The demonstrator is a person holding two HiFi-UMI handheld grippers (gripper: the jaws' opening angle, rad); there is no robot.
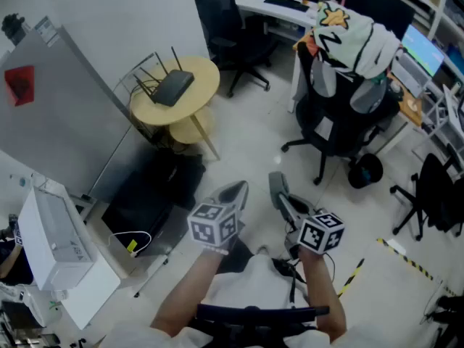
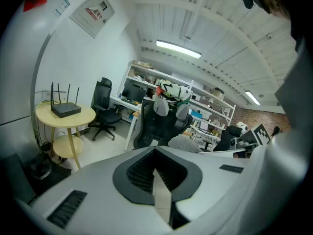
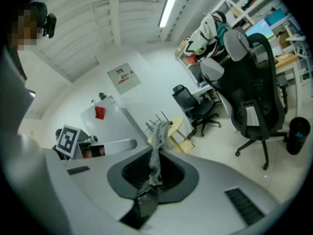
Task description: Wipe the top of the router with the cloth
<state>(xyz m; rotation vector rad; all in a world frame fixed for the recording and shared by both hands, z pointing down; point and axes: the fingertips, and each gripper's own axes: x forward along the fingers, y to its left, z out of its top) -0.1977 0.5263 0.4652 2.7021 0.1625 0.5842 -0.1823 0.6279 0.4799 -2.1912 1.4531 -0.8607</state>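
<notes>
A black router (image 1: 174, 87) with several antennas sits on a round yellow table (image 1: 199, 75), well ahead of me and to the left. Both grippers are held up in front of my body, far from it. My right gripper (image 1: 277, 188) is shut on a grey cloth (image 3: 156, 143), which stands up between its jaws. My left gripper (image 1: 233, 192) is shut with nothing in it. The left gripper view shows the router (image 2: 66, 109) on its table (image 2: 73, 119) at the left, with the cloth (image 2: 188, 143) at the right. In the right gripper view the cloth partly hides the table (image 3: 178, 126).
A black office chair (image 1: 337, 118) draped with clothes stands ahead on the right, another chair (image 1: 228, 24) by a far desk. A grey panel (image 1: 61, 114) and a white machine (image 1: 54, 230) flank the left. Something black (image 1: 156, 194) lies on the floor near the table legs.
</notes>
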